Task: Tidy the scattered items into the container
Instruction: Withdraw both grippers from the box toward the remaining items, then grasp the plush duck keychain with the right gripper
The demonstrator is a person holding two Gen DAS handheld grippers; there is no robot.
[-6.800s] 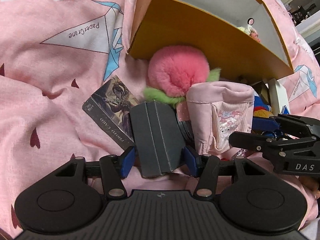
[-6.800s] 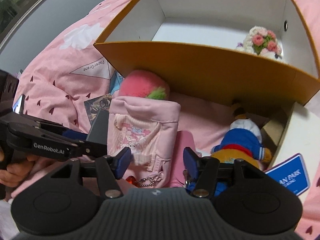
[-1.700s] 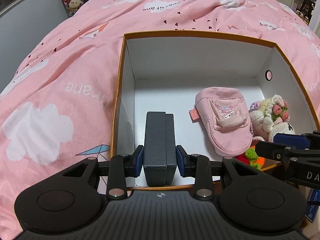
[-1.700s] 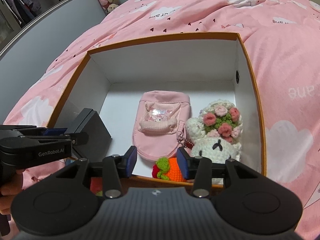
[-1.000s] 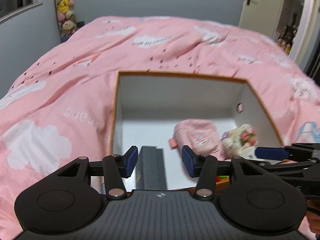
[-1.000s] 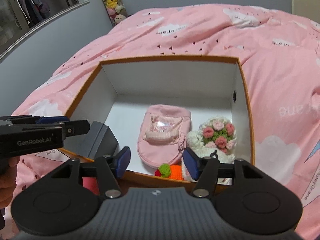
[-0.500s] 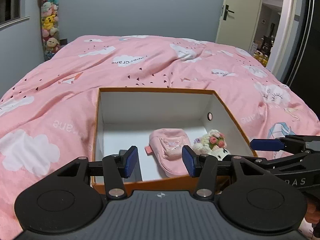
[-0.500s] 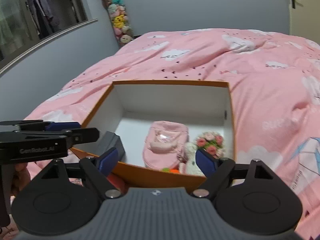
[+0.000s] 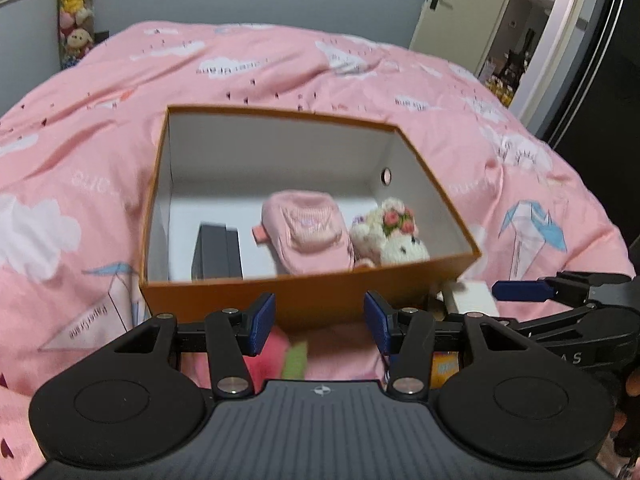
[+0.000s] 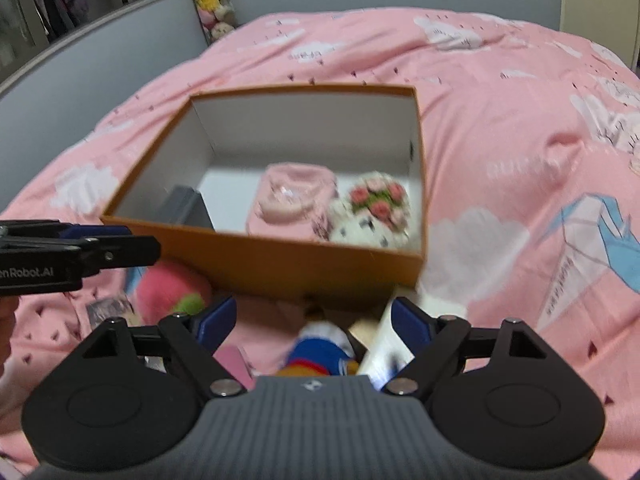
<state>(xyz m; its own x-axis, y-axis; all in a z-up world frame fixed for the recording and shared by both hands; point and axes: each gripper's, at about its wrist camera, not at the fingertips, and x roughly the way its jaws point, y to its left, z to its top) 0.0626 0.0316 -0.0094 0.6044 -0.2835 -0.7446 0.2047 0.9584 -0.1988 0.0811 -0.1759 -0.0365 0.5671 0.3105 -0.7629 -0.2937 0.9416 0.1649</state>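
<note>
The box [image 9: 304, 296], orange outside and white inside, sits open on the pink bed [image 9: 80, 168], and you have both tools pulled back to its near side. Inside it already lie a dark case [image 9: 216, 252] by the left wall, a pink pouch [image 9: 308, 228] in the middle and a white knitted toy with flowers [image 9: 396, 236] to the right.

What is left lies on the bed in front of the box's near wall: a pink fluffy toy with green leaves [image 10: 172, 288] to the left, a photo card [image 10: 108, 308] beside it, a plush in blue and white [image 10: 320, 348] near the middle, and a white board [image 10: 384, 344] to the right. A blur hides their finer details.

Your left tool [image 9: 318, 322] is released and empty, its jaws apart above the pink fluffy toy. Your right tool [image 10: 312, 320] is also released and empty; its jaws have just been opening wide, with the blue plush below the gap but not pressed.

The step in hand looks like the next pick-up. Bring each tool down squarely over one item, so the pads meet the body of the plush rather than a loose edge. Soft toys squash, so close until they feel firm. Lift clear of the near wall before moving over the box, and lower into the bare floor at the back.
</note>
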